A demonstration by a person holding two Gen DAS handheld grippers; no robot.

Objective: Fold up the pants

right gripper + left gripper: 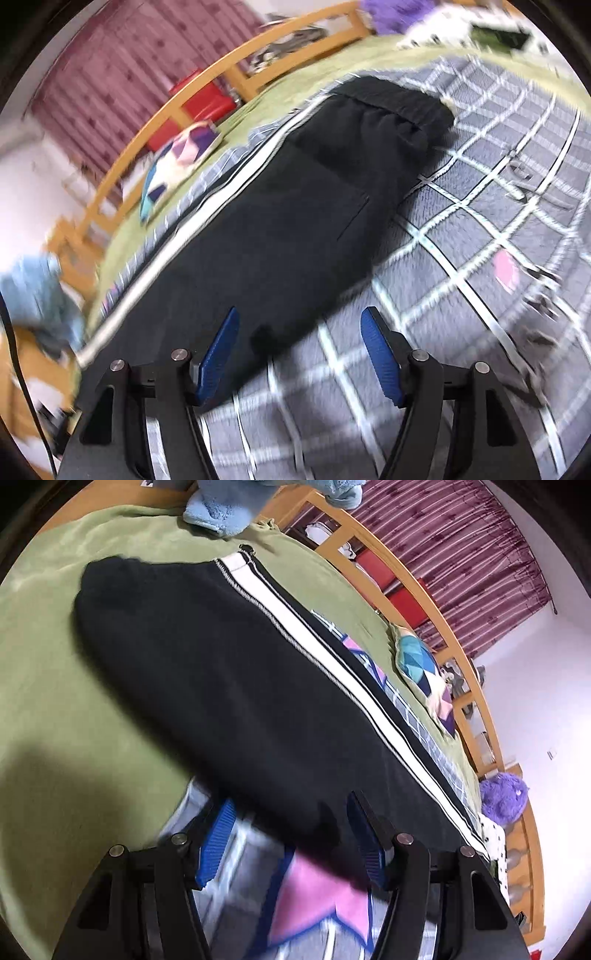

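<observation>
1. The black pants (207,686), with a white side stripe (295,627), lay folded lengthwise into one long band on the bed, running from the upper left of the left wrist view down to its lower centre, partly on the green blanket (66,664) and partly on a grey checked blanket (461,258).
2. The left gripper (291,845) had its jaws spread, the near edge of the pants lying below the gap; the blue pads (216,845) did not press on the cloth.
3. The right gripper (299,354) was likewise spread and empty, hovering over the pants' near edge at the lower centre of its view.
4. Likely step: taking the near edge at two places for a crosswise fold. To do it well, each gripper should catch every layer, stay level with the other, and keep the stripe straight.
5. Nearby lay a patterned cushion (421,664) at right, a light blue towel (218,513) at the top, and a purple plush toy (502,794) by the wooden bed rail (472,701).
6. None touched the pants; the soft checked blanket under them could get pinched along.
</observation>
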